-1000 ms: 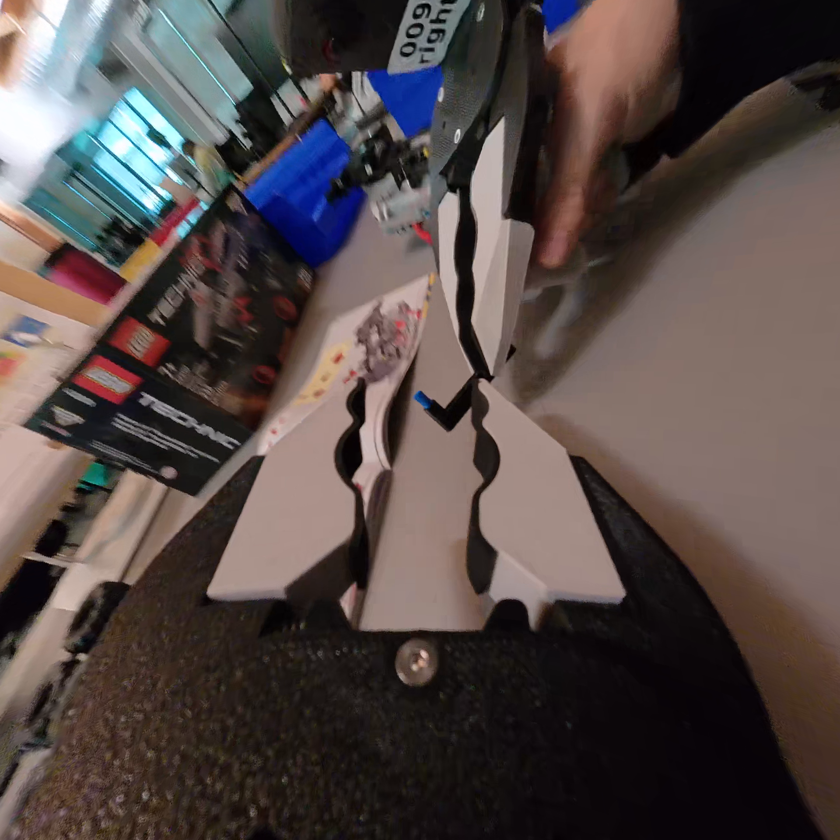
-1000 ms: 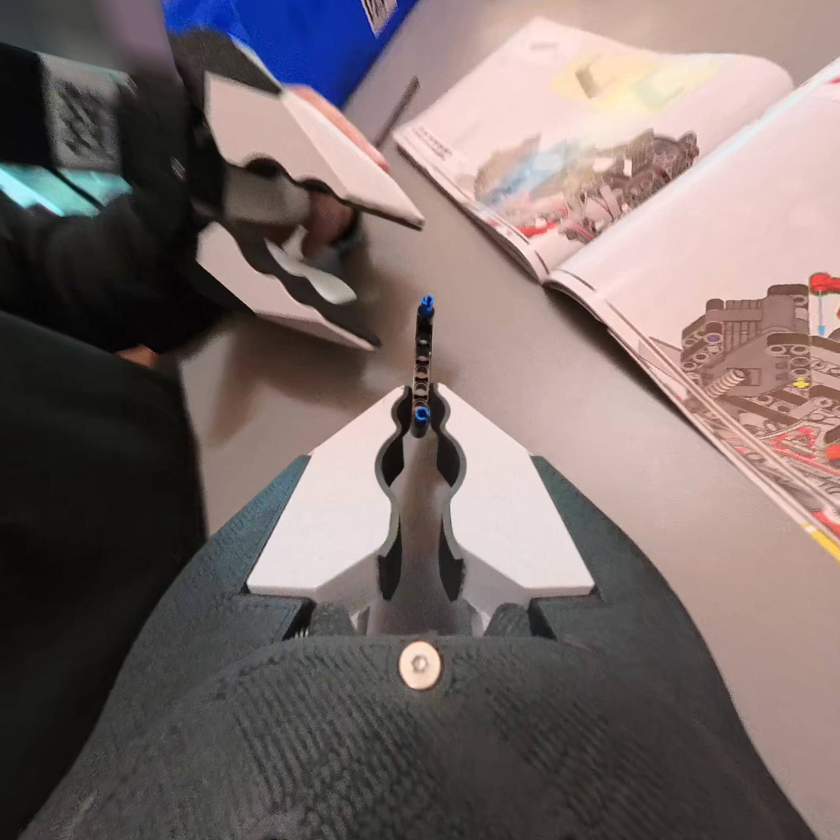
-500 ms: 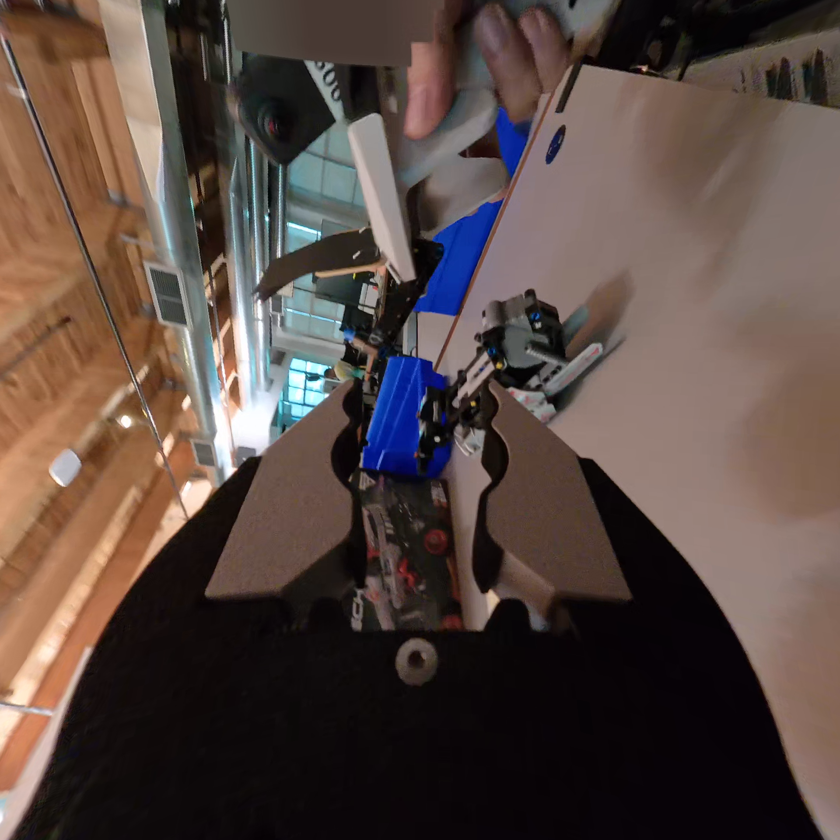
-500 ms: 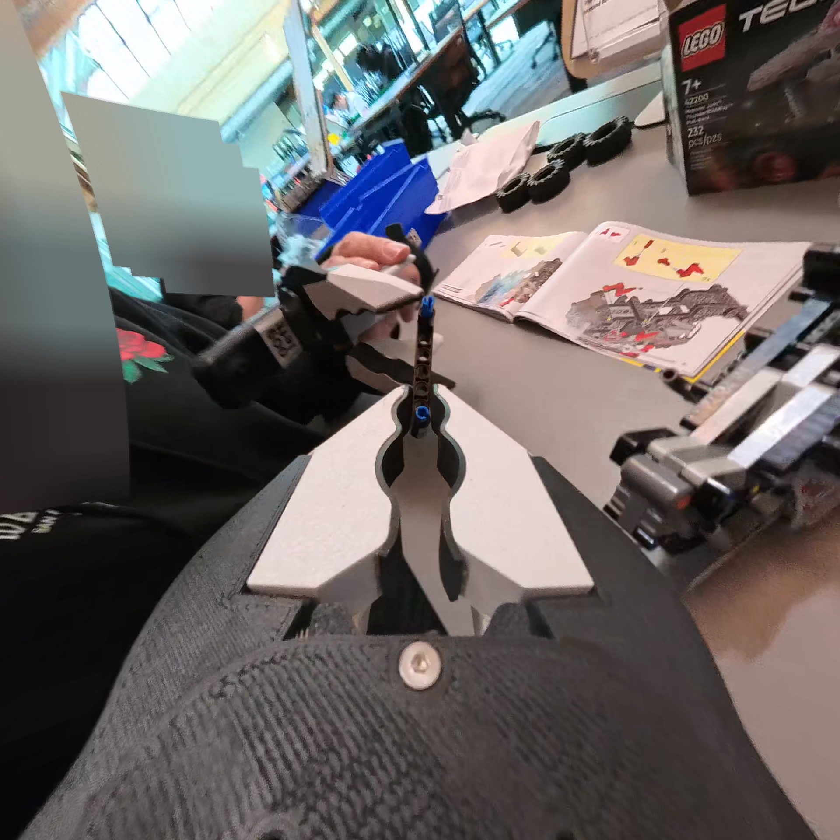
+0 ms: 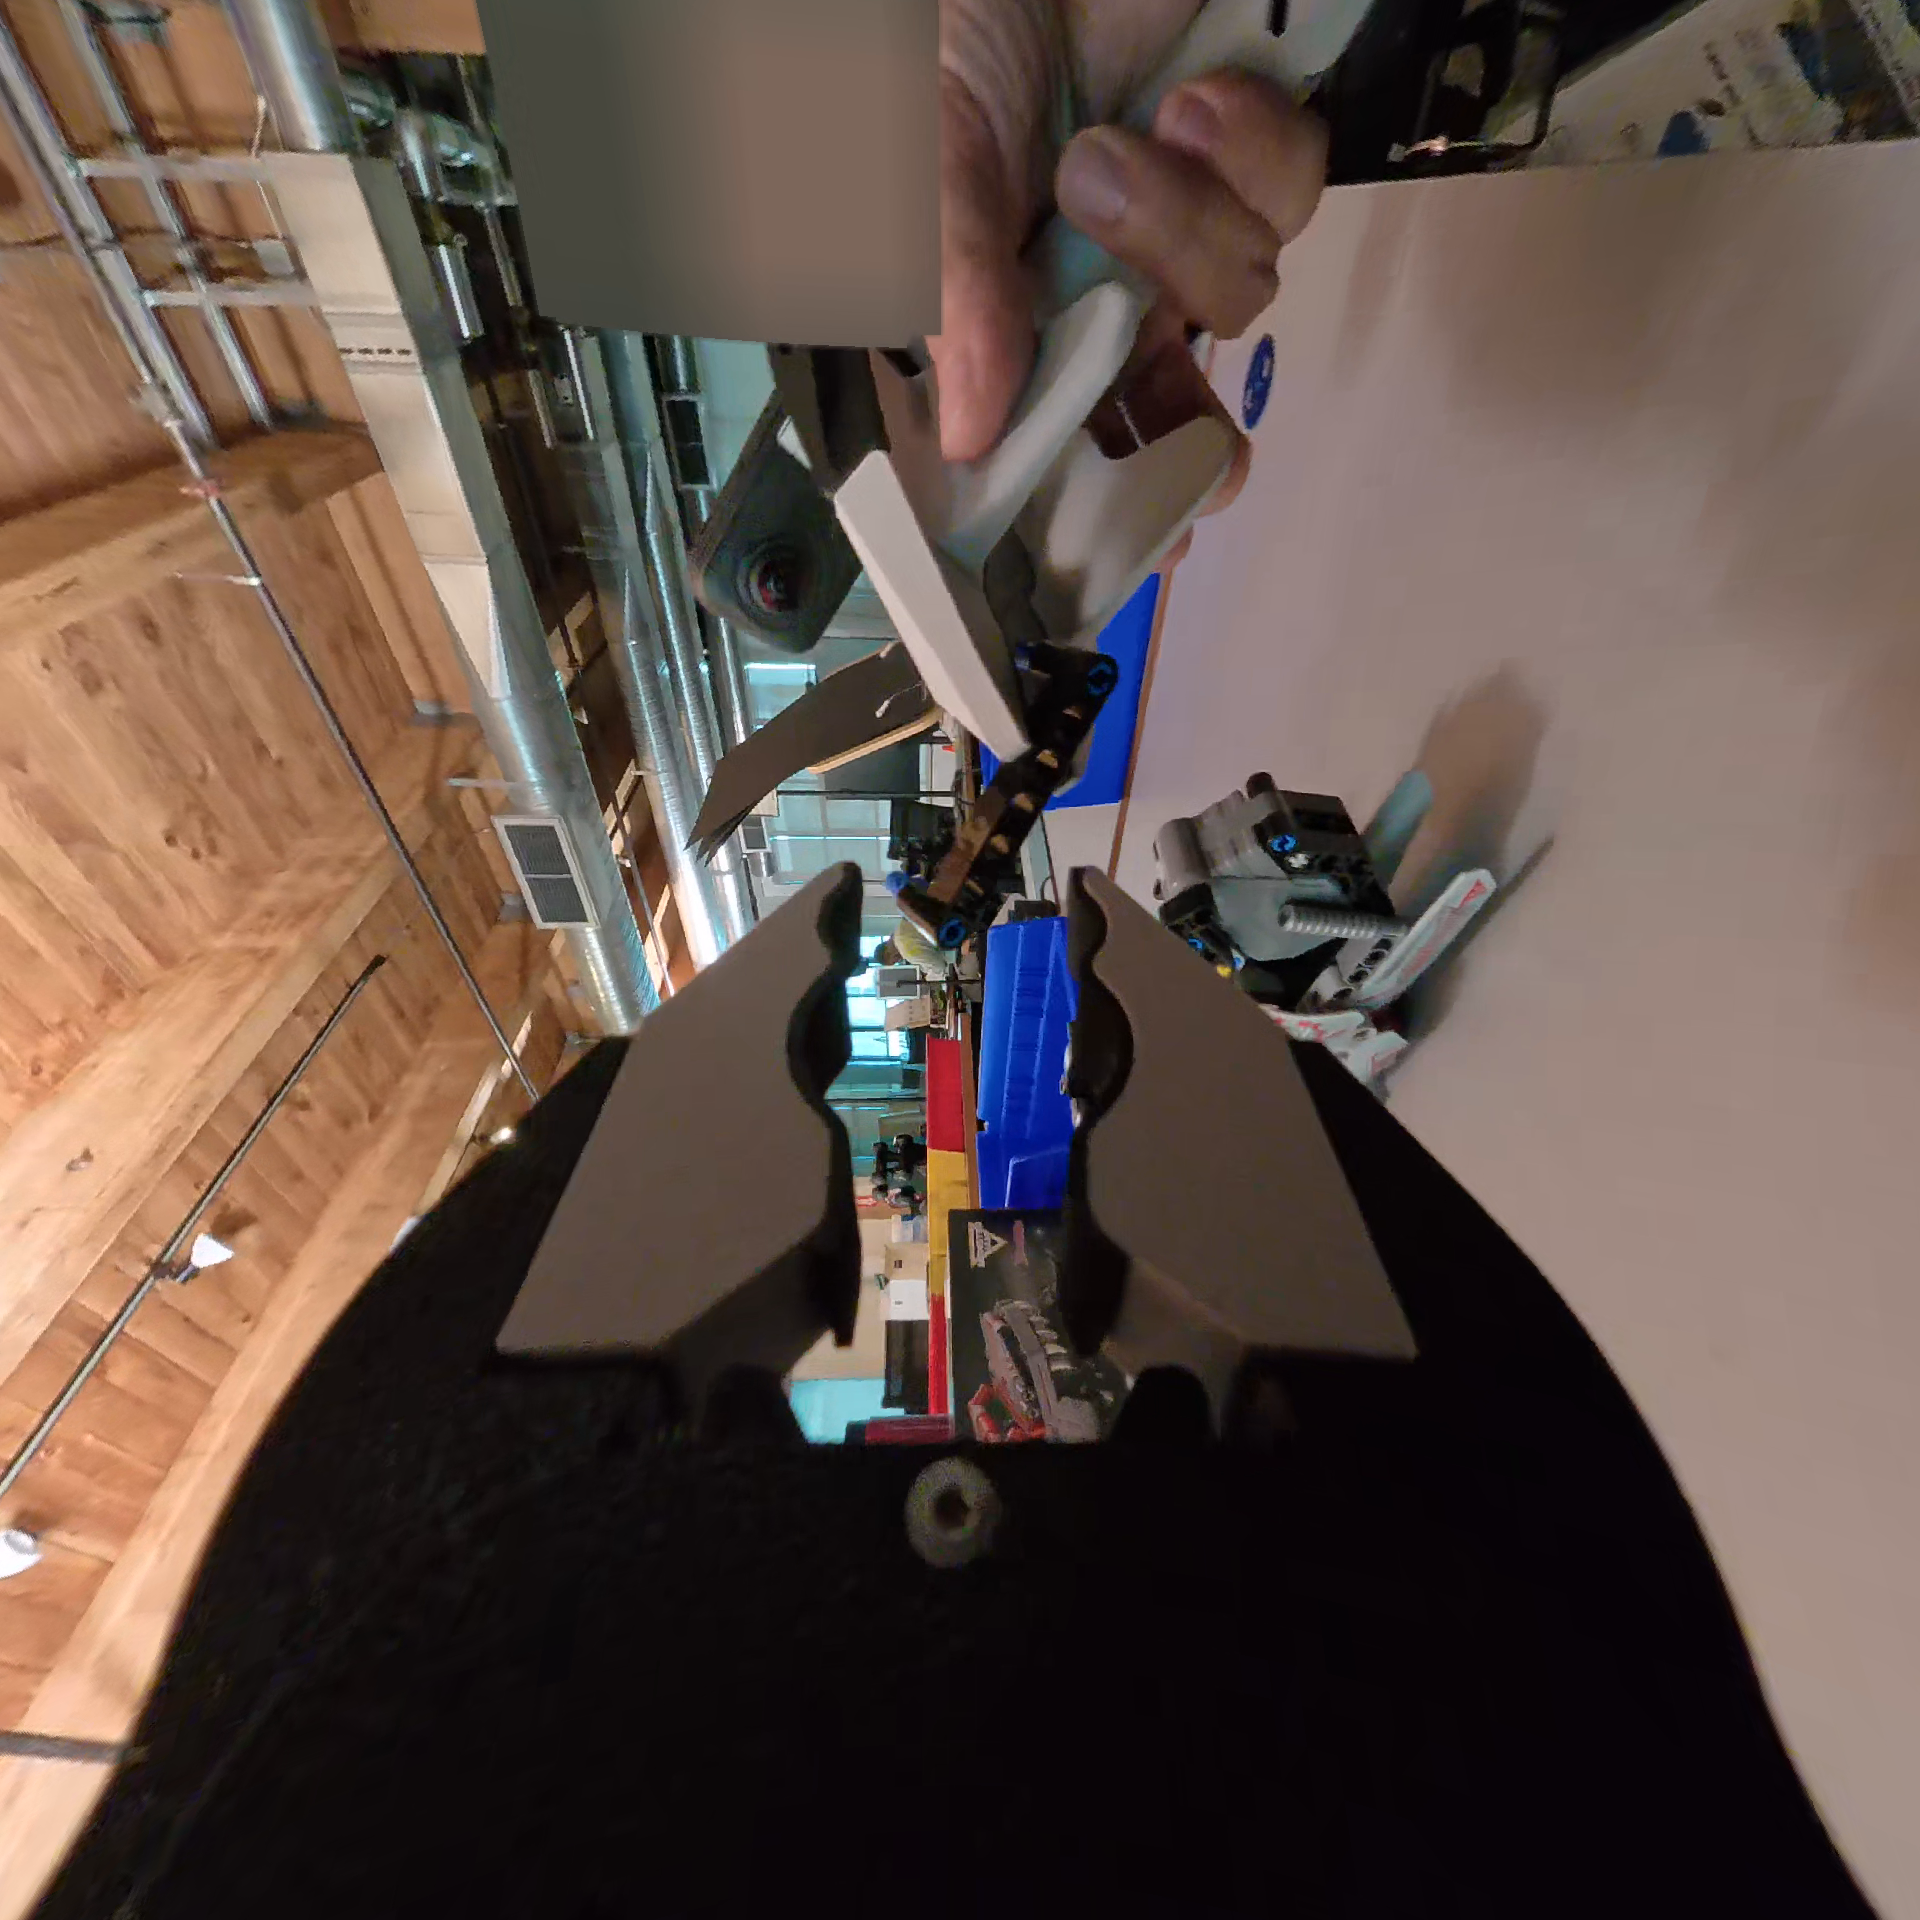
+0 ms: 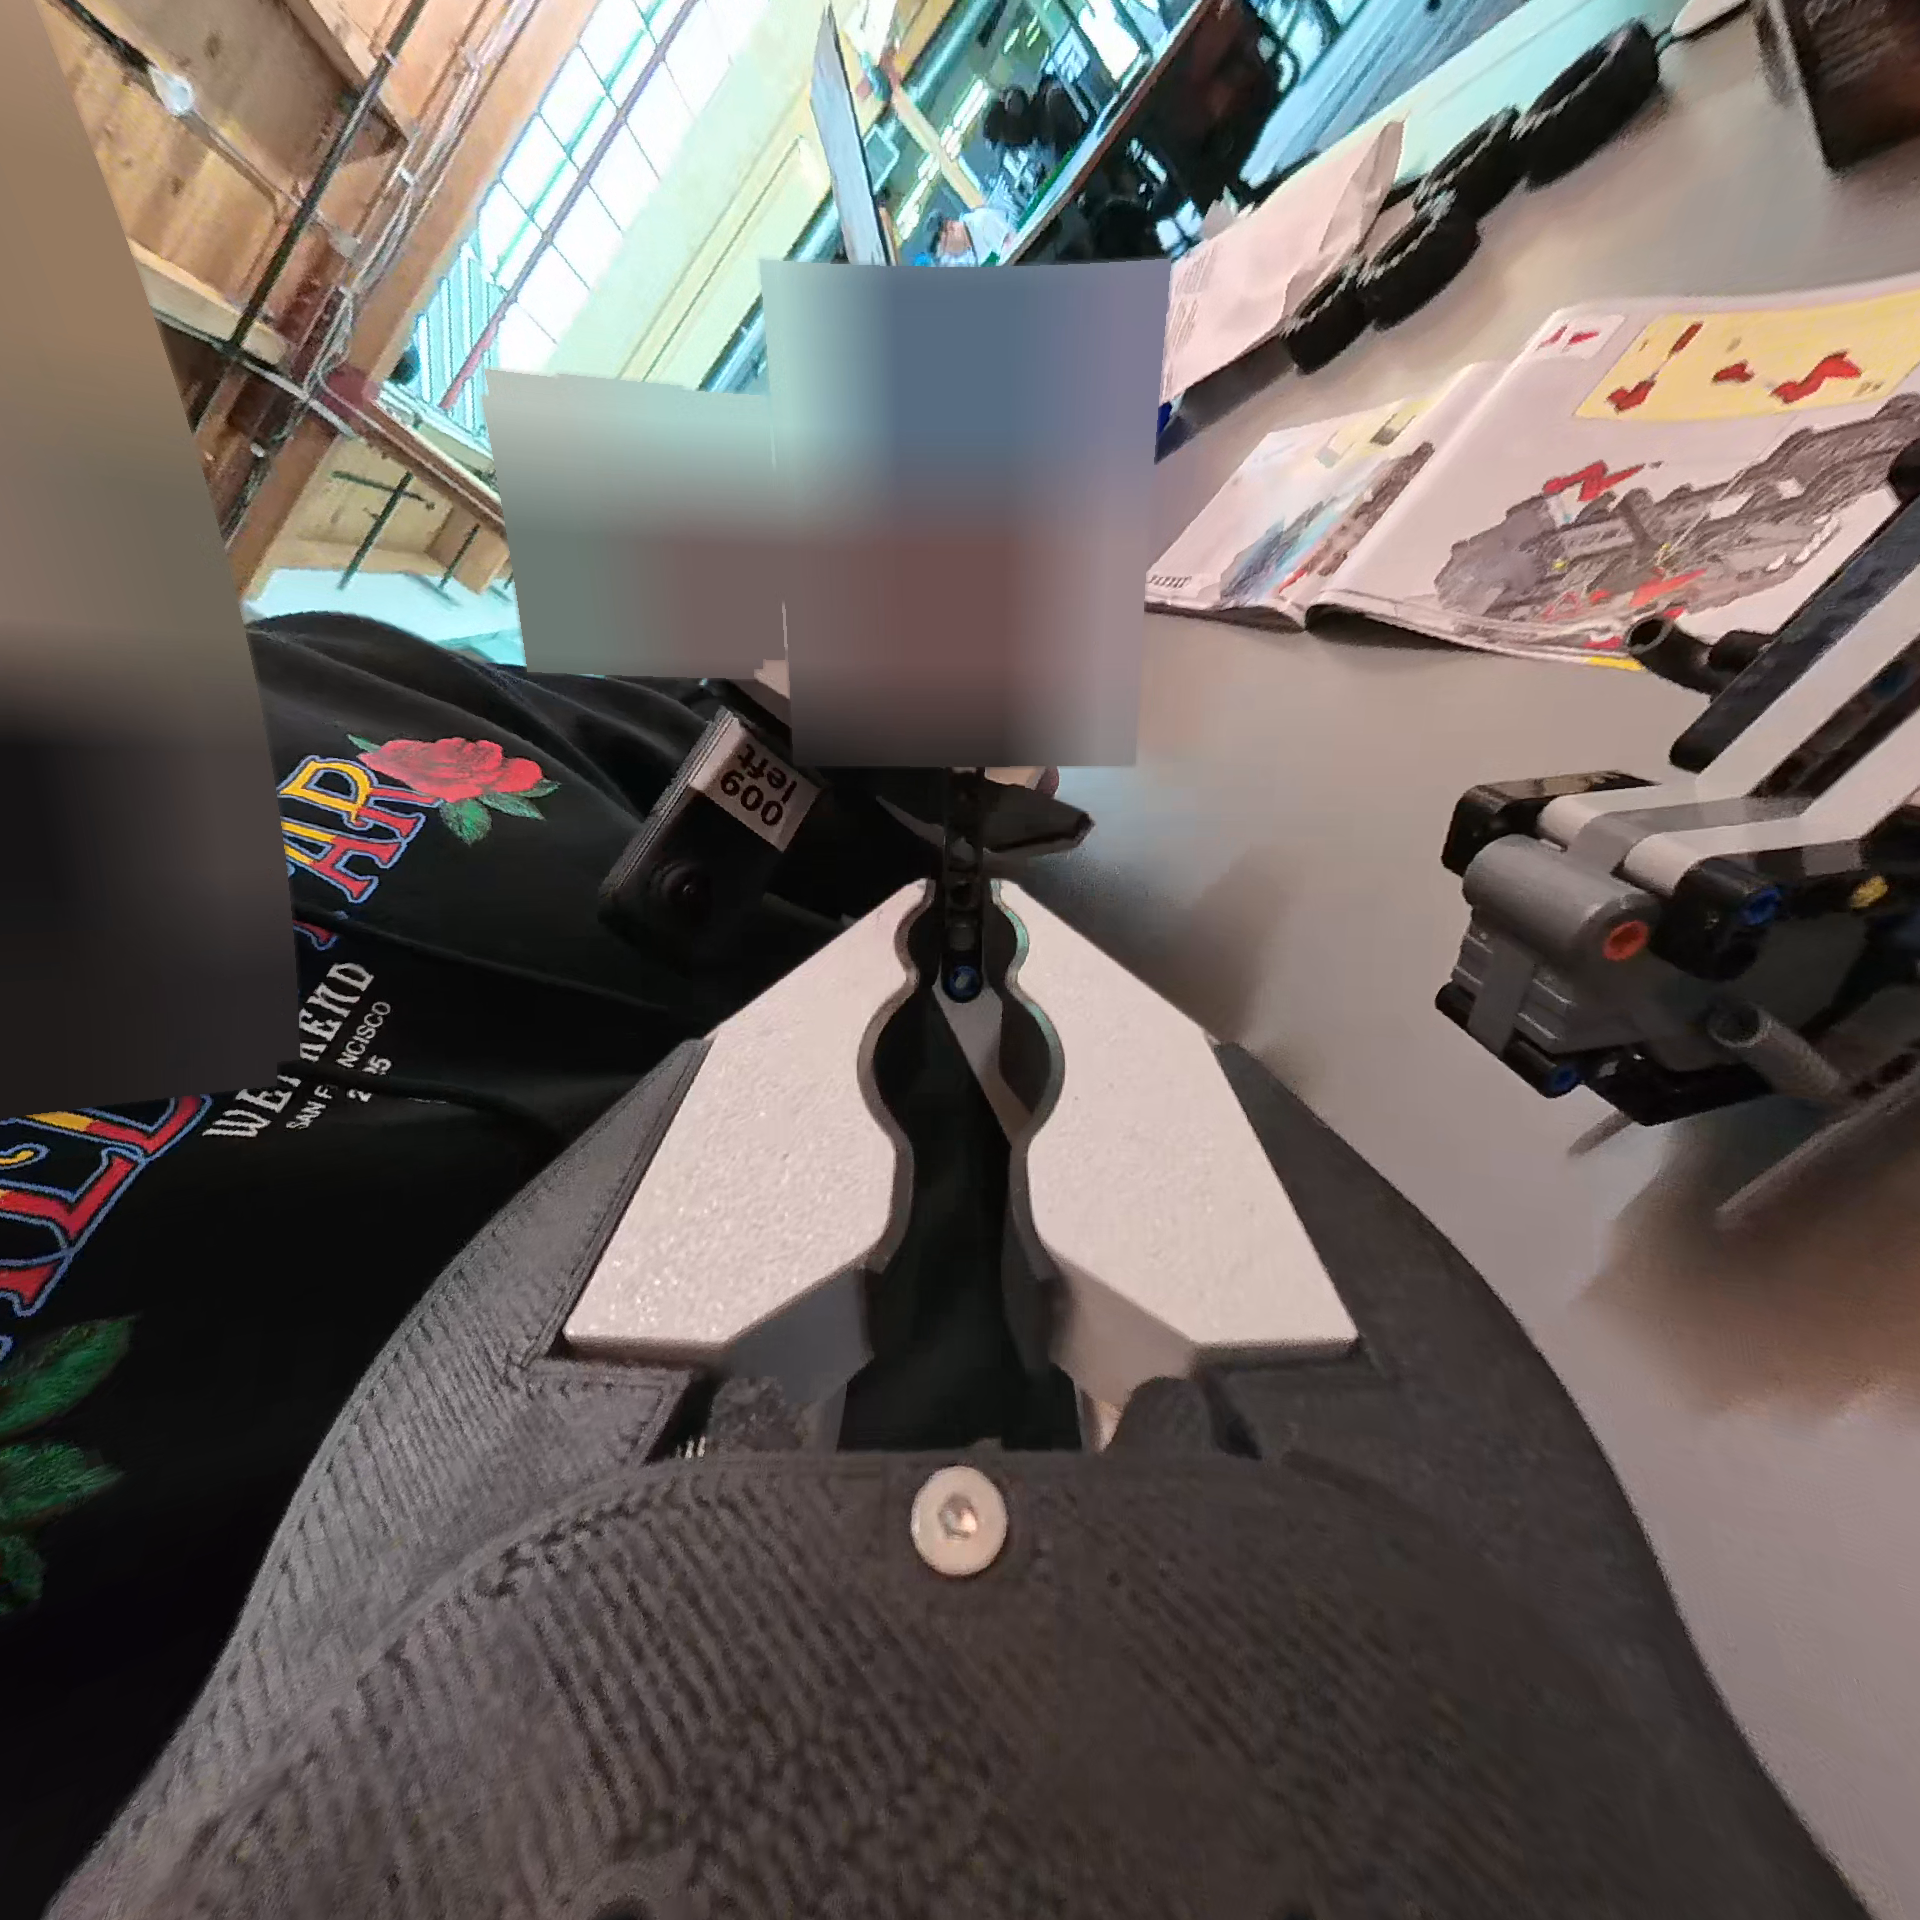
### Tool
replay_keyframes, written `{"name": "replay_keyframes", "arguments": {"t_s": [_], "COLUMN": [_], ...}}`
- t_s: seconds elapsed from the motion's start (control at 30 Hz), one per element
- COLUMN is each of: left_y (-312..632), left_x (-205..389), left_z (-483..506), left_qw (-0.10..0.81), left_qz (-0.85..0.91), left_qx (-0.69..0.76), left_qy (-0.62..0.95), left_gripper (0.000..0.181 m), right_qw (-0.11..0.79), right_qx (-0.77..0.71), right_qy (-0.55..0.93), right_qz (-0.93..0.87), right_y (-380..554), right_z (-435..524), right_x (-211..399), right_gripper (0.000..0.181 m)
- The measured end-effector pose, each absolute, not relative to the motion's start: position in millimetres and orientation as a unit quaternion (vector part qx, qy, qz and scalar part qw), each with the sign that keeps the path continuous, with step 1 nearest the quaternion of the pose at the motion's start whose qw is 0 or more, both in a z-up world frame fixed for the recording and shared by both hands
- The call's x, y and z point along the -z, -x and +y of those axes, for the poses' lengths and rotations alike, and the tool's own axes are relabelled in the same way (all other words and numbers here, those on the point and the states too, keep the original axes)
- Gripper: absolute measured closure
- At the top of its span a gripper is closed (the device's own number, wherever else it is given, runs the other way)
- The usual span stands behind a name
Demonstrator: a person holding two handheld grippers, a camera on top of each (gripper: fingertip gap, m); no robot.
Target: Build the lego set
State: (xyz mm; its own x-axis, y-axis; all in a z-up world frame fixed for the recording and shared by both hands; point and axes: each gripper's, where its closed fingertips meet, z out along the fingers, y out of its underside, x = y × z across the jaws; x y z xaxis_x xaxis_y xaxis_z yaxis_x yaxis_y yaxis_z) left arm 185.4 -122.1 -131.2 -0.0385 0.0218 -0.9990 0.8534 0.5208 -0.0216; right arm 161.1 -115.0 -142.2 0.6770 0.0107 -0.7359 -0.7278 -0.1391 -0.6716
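Observation:
My right gripper (image 6: 961,920) is shut on one end of a thin black beam (image 6: 962,862) with blue pins, held up above the table. In the left wrist view the beam (image 5: 1023,779) hangs from the right gripper (image 5: 1003,717), which a hand grips. The beam's free end is at the tips of my left gripper (image 5: 966,894), which is open with a wide gap. I cannot tell whether the beam touches its fingers. The partly built grey and black model (image 6: 1621,935) stands on the table to the right, and also shows in the left wrist view (image 5: 1278,894).
An open instruction booklet (image 6: 1538,520) lies behind the model, with black tyres (image 6: 1455,218) and a paper sheet farther back. Blue bins (image 5: 1023,1039) and the set's box (image 5: 1023,1320) stand at the table's far side. A person in a black sweatshirt (image 6: 436,935) is close on the left. The grippers are tip to tip, or close to it.
Both grippers rose from the table and swung round. The right gripper brought the beam toward the left gripper; the beam's free end now sits at the open left fingertips.

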Motion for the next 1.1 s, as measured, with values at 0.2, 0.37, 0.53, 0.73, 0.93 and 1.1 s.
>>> {"name": "replay_keyframes", "arguments": {"t_s": [0.2,0.37,0.53,0.73,0.93,1.1], "left_y": [-188.2,-200.0,-215.0,-229.9,-232.1,-236.9], "left_x": [136.1,140.7,147.0,167.1,166.5,159.4], "left_z": [-118.5,-116.0,-111.9,-108.1,-114.5,-122.5], "left_qw": [0.602,0.563,0.474,0.276,0.169,0.143], "left_qz": [0.633,0.678,0.757,0.876,0.908,0.913], "left_qx": [0.320,0.329,0.371,0.382,0.379,0.380], "left_qy": [-0.367,-0.338,-0.255,-0.106,-0.051,-0.050], "left_gripper": [0.168,0.175,0.176,0.176,0.176,0.176], "right_qw": [0.589,0.613,0.609,0.575,0.485,0.443], "right_qx": [-0.320,-0.297,-0.191,0.173,0.252,0.246], "right_qy": [0.694,0.685,0.727,0.795,0.836,0.859], "right_qz": [0.261,0.259,0.254,0.088,-0.044,-0.079], "right_y": [-162.6,-174.3,-191.5,-214.9,-218.8,-235.6], "right_z": [-112.7,-117.4,-129.3,-145.1,-135.8,-140.3], "right_x": [146.5,134.9,135.8,118.9,134.5,145.1], "right_gripper": [0.175,0.164,0.139,0.130,0.150,0.175]}}
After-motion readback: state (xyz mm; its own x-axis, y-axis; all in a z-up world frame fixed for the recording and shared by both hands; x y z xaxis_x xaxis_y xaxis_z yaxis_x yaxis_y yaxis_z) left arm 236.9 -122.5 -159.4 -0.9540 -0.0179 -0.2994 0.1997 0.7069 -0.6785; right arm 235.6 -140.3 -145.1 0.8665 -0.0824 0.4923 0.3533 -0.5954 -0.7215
